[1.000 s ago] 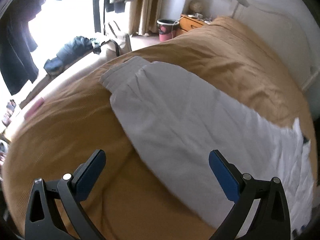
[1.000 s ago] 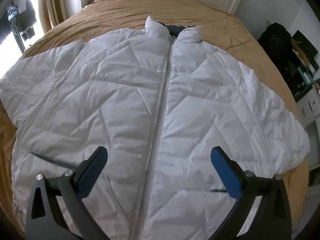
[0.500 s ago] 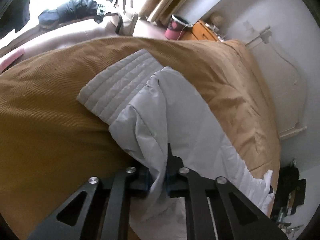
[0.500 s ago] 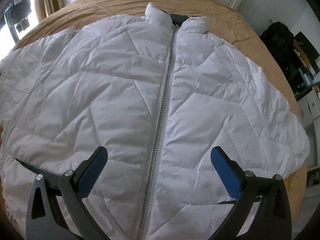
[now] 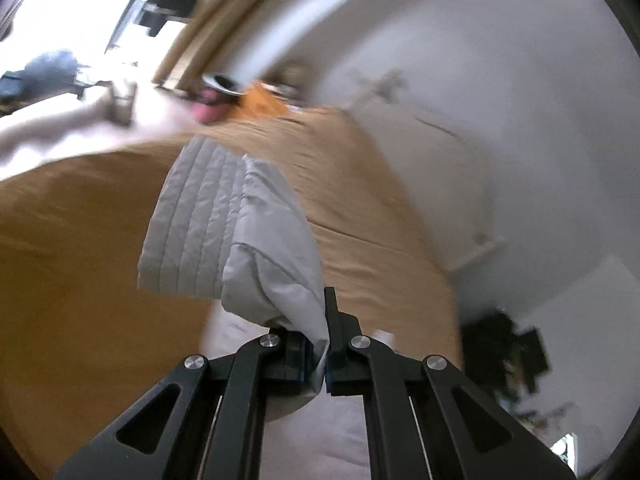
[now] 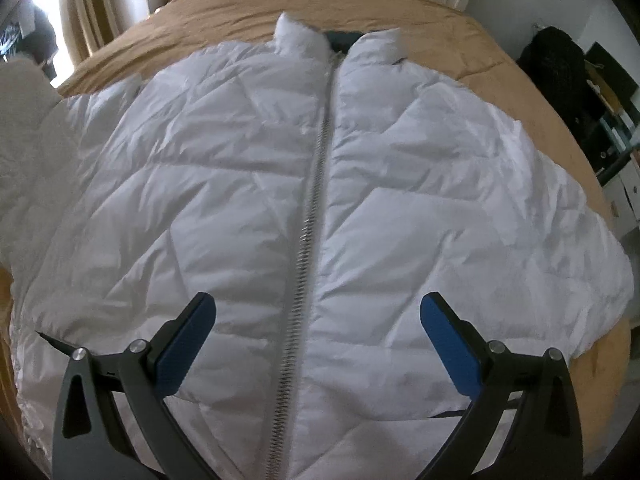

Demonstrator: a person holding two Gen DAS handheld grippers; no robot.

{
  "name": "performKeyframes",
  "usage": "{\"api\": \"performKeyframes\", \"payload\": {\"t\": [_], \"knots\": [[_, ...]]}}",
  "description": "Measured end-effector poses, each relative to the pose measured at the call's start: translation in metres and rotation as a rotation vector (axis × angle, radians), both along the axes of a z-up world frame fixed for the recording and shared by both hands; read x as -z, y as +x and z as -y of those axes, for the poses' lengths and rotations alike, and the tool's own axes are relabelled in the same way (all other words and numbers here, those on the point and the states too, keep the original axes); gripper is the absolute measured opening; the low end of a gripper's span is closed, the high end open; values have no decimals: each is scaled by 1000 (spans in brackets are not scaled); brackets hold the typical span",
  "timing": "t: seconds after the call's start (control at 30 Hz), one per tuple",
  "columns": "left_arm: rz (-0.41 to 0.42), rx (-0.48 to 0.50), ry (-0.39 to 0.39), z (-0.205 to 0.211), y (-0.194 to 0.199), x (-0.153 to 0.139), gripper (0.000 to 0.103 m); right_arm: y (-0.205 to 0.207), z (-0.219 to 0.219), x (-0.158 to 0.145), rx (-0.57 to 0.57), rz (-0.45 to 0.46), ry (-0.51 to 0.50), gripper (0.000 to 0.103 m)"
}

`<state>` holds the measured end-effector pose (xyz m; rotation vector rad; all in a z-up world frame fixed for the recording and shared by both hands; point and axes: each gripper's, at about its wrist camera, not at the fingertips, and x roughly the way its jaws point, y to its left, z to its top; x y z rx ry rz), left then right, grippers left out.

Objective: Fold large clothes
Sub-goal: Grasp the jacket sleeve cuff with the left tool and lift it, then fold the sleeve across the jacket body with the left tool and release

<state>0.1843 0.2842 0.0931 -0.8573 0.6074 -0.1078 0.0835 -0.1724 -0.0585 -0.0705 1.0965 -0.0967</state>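
on the left, the left gripper [image 5: 318,354] has its jaws pinched tight on a fold of the white sleeve [image 5: 276,264]. the sleeve hangs lifted above the tan bed [image 5: 80,240], its ribbed cuff [image 5: 192,224] dangling on the far side of the grip. this view is blurred, so the room behind is hard to read.

to the right, the jacket [image 6: 248,200] lies flat on the bed, front up, collar at the far end. its zip [image 6: 312,216] runs closed down the middle. the other sleeve [image 6: 568,264] lies spread out towards the bed's right edge.

further right, the right gripper [image 6: 318,344] hovers over the lower front with jaws wide apart, holding nothing, straddling the zip.

the step in hand looks like folding the left sleeve across the chest. to do it well, the person would carry the sleeve low and level, lay it with the cuff flat and short of the zip, and let go only once it rests. the free gripper could press the body down so the slippery shell does not drag along.
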Motion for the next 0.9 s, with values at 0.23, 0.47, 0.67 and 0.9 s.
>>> {"api": "performKeyframes", "payload": {"t": [0.23, 0.47, 0.67, 0.9], "knots": [[26, 331, -68, 202, 15, -12, 4, -7, 52, -26, 68, 75, 41, 101], [-134, 649, -26, 407, 30, 91, 4, -26, 148, -30, 280, 103, 81, 101], [-369, 789, 88, 493, 20, 201, 4, -45, 228, -18, 483, 89, 128, 101], [-438, 815, -62, 469, 9, 212, 12, -43, 236, -22, 515, 108, 141, 101]]}}
